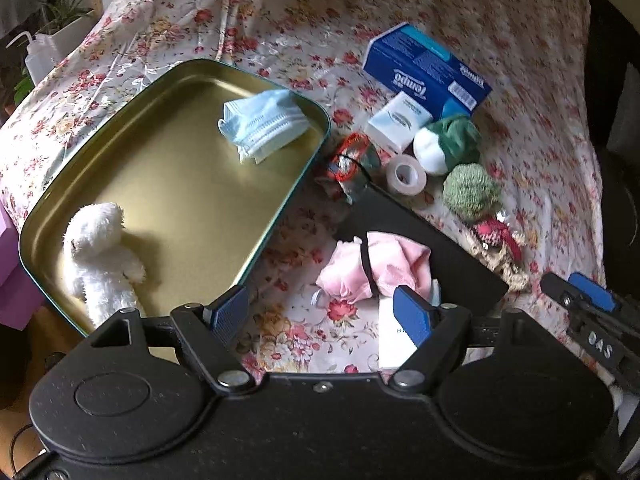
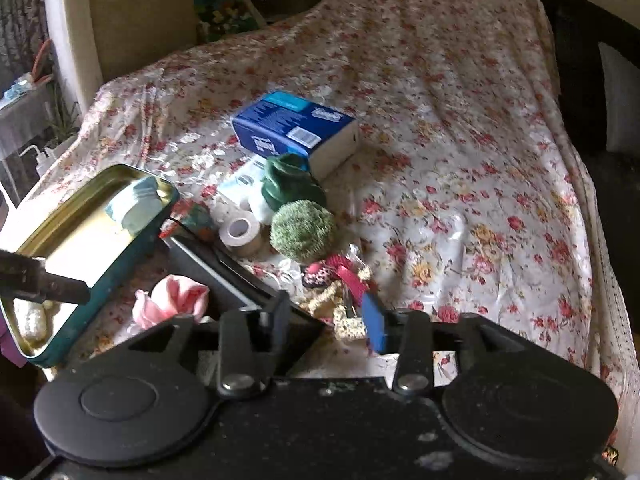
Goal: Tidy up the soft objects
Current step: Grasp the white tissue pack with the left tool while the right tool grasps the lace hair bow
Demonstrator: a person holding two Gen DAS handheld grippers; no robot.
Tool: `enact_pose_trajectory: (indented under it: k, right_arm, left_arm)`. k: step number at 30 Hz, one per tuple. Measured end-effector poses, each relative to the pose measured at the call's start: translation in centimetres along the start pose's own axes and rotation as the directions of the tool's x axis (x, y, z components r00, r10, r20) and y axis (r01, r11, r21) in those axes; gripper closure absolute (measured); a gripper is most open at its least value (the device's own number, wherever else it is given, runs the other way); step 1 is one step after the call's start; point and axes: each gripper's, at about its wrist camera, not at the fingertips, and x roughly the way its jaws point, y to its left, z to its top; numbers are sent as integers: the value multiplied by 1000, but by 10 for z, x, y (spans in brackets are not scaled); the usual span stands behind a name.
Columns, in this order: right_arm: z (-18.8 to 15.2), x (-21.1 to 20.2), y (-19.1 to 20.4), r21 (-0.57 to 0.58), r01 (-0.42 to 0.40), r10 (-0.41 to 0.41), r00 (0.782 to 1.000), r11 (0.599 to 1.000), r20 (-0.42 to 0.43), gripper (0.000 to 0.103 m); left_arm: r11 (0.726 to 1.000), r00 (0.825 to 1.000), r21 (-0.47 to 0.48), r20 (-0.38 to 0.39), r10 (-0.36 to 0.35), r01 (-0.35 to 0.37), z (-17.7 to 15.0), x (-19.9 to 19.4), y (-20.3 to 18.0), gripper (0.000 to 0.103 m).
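A gold tin [image 1: 180, 208] with a teal rim holds a white plush toy [image 1: 96, 248] and folded blue face masks [image 1: 264, 124]. My left gripper [image 1: 320, 312] is open over the flowered cloth beside the tin, with nothing between its fingers. A pink cloth [image 1: 376, 268] lies just past its right finger, partly on a black board [image 1: 452, 256]. My right gripper [image 2: 325, 324] stands open above the board's corner and a red and cream crochet piece [image 2: 340, 280], gripping nothing. A fuzzy green ball [image 2: 302, 232] and a green and white sock ball [image 1: 448, 140] lie further out.
A blue tissue pack [image 1: 424, 68], a small white box [image 1: 398, 120], a tape roll [image 1: 406, 174] and a red and green bundle [image 1: 352, 164] crowd the middle. The flowered bedspread [image 2: 460, 140] stretches bare to the far right. A plant and a squeeze bottle [image 1: 38, 56] stand off the left edge.
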Motion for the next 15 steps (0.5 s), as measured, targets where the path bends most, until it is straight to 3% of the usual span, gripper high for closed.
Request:
enact_pose_trajectory:
  k: [7, 12, 15]
  right_arm:
    - [-2, 35, -21, 83, 46, -42, 998, 995, -50, 45]
    - [3, 55, -19, 72, 46, -43, 998, 996, -36, 28]
    - [9, 67, -12, 52, 34, -32, 999, 998, -38, 23]
  left_arm:
    - [999, 998, 34, -48, -38, 40, -7, 10, -11, 28]
    - [994, 992, 42, -88, -95, 99, -12, 18, -21, 28]
    - [992, 988, 51, -109, -108, 114, -15, 24, -27, 28]
